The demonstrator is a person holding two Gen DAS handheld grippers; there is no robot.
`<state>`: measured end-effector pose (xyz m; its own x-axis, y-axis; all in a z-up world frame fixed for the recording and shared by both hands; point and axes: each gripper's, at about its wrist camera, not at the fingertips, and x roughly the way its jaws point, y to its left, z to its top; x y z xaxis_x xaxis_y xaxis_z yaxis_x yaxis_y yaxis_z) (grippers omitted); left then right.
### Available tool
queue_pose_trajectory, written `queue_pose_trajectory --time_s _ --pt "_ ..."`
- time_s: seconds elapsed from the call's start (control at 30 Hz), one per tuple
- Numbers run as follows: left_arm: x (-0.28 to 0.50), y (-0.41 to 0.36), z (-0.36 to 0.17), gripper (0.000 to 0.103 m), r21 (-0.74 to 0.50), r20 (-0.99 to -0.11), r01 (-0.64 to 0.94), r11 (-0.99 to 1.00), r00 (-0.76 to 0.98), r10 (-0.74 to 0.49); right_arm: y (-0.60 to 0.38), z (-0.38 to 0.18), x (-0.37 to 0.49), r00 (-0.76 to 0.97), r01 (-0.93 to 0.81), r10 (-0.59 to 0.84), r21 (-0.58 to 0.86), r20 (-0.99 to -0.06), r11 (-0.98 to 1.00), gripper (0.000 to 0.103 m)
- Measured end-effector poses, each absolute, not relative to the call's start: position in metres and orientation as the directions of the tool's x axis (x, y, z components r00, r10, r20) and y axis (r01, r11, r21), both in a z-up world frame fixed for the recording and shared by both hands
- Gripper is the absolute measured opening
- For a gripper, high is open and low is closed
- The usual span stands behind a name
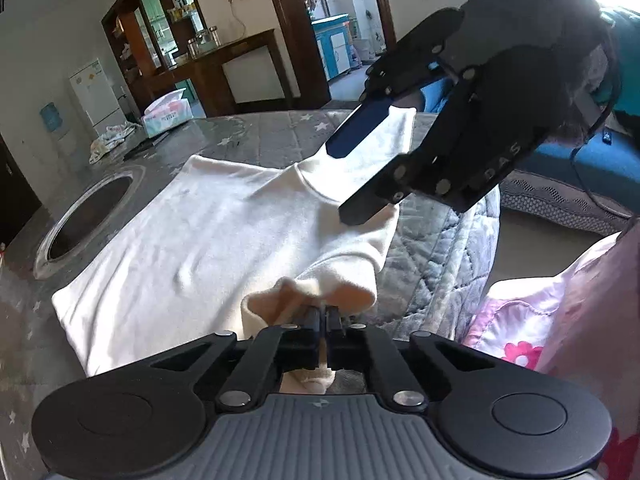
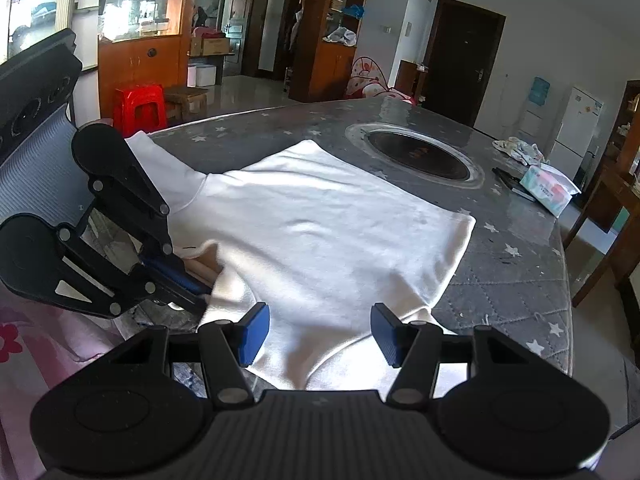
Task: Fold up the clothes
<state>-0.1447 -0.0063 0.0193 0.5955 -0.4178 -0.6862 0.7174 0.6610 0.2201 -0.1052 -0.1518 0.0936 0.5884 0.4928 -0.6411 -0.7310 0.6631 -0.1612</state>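
Observation:
A white long-sleeved top [image 1: 192, 236] lies spread flat on a grey star-patterned table cover [image 1: 256, 136]. My left gripper [image 1: 325, 316] is shut on the cuff end of one sleeve [image 1: 344, 276] at the table's near edge. It also shows in the right wrist view [image 2: 192, 288], at the left, pinching the fabric. My right gripper [image 2: 320, 334] is open, its blue pads [image 2: 253, 332] apart just above the top's near hem [image 2: 352, 344]. In the left wrist view it [image 1: 348, 176] hovers open over the collar area.
A round dark recess [image 2: 418, 156] sits in the table beyond the top. A tissue box [image 2: 548, 190], a crumpled cloth [image 2: 518, 148] and a dark flat item lie at the far right. A pink floral cloth [image 1: 532, 320] is beside the table edge.

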Motion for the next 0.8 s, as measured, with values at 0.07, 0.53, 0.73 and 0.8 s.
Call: queue_pose_trajectory --time_s 0.07,0.53,0.73,0.8 --pt "-0.15 0.0 0.031 0.002 0.169 -0.67 0.734 0.658 0.575 -0.47 -0.152 0.094 -0.105 0.589 -0.734 0.494 -0.167 -0.639 0.658 0.057" --pt "-0.158 0.022 0.042 0.007 0.06 -0.66 0.767 0.638 0.51 -0.552 -0.119 0.073 -0.098 0.536 -0.802 0.519 -0.21 -0.666 0.558 0.057" --pt "-0.13 0.047 0.061 0.007 0.015 -0.598 0.646 0.763 0.618 -0.51 -0.115 0.065 -0.117 0.536 -0.826 0.515 -0.286 -0.669 0.486 0.057" --pt "-0.119 0.045 0.052 0.006 -0.001 -0.614 0.628 0.778 0.614 -0.496 -0.116 0.068 -0.116 0.533 -0.827 0.523 -0.279 -0.665 0.488 0.057"
